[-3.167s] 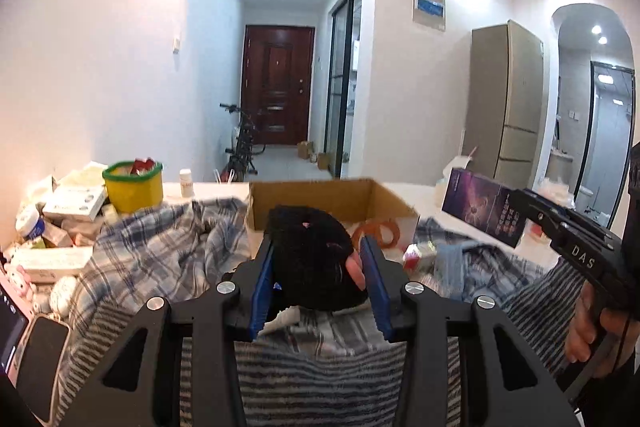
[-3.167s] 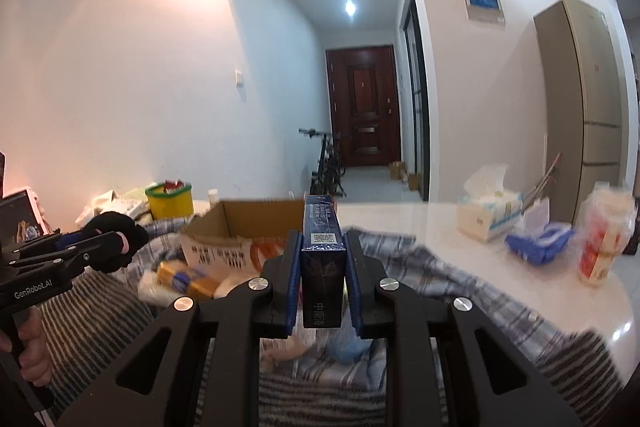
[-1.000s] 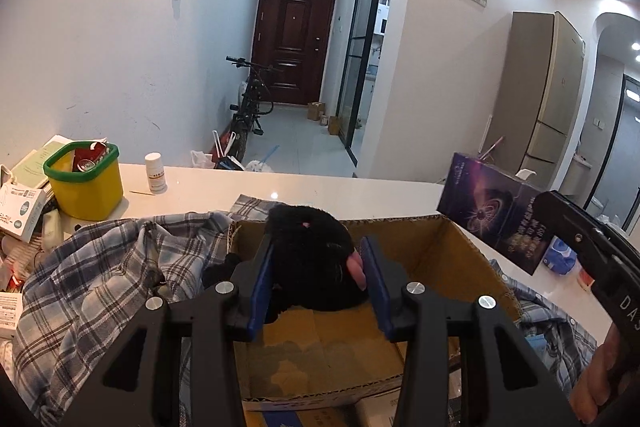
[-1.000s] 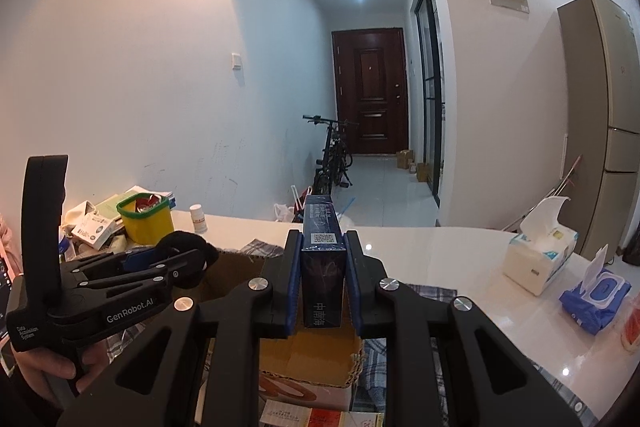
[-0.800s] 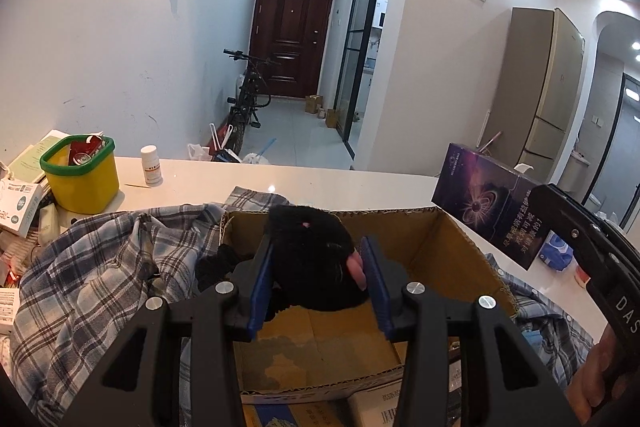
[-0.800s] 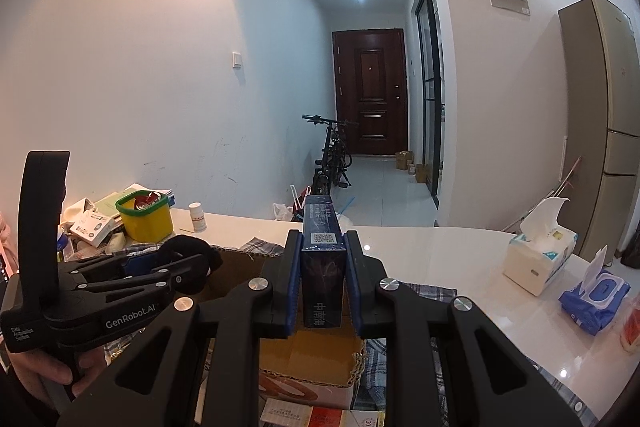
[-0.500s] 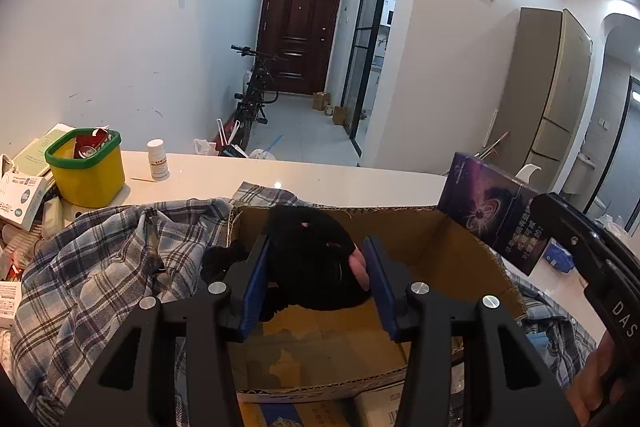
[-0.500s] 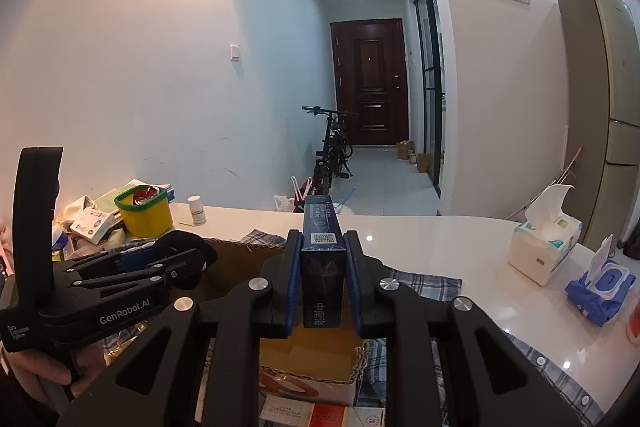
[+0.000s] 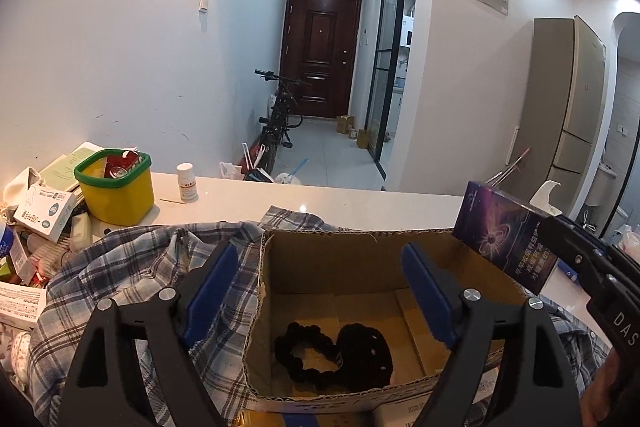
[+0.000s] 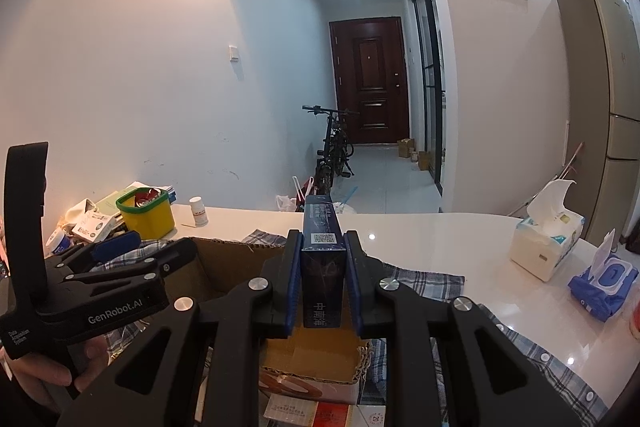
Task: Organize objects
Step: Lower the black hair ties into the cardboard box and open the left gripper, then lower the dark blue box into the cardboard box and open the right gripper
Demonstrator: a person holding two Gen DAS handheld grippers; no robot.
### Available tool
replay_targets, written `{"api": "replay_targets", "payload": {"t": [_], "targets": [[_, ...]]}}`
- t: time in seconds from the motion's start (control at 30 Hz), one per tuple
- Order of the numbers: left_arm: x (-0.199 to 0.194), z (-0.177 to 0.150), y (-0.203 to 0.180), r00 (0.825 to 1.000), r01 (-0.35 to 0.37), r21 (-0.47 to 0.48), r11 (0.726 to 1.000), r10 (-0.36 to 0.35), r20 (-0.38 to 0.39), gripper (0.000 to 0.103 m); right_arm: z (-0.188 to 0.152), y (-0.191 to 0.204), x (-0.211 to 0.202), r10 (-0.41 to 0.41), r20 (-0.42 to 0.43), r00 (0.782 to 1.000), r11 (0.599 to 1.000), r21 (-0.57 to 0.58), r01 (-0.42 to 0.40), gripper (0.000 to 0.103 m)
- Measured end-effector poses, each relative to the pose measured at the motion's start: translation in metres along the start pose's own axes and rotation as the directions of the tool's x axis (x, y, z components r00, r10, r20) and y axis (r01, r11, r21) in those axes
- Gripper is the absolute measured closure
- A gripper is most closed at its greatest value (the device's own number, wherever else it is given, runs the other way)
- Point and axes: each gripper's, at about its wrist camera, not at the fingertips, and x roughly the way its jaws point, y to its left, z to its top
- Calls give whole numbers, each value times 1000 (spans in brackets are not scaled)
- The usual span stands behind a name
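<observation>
An open cardboard box (image 9: 340, 251) stands on the table in front of me. A black knitted item (image 9: 340, 351) lies on its floor. My left gripper (image 9: 320, 287) is open and empty above the box; it also shows at the left of the right wrist view (image 10: 120, 259). My right gripper (image 10: 322, 283) is shut on a dark blue box (image 10: 322, 267) and holds it upright over the cardboard box (image 10: 224, 263). In the left wrist view the dark blue box (image 9: 508, 239) hangs at the cardboard box's right edge.
A plaid shirt (image 9: 132, 279) lies to the left of the box. A yellow tub (image 9: 116, 187), a white pill bottle (image 9: 187, 182) and small packets (image 9: 44, 211) are at the far left. A tissue box (image 10: 546, 239) and blue wipes (image 10: 604, 283) are at the right.
My left gripper has opened and the black knitted item has dropped from it onto the floor of the cardboard box. The right gripper still holds the dark blue box, almost unmoved.
</observation>
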Motion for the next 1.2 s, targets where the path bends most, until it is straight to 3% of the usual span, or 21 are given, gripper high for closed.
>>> {"api": "replay_targets", "payload": {"t": [0.43, 1.2], "targets": [[2, 1, 14, 1000, 20, -79, 997, -21, -9, 17, -10, 5, 14, -25, -35, 999, 999, -32, 23, 84], [-5, 2, 14, 999, 45, -91, 995, -43, 27, 17, -21, 3, 31, -36, -108, 993, 999, -37, 32, 84]]}}
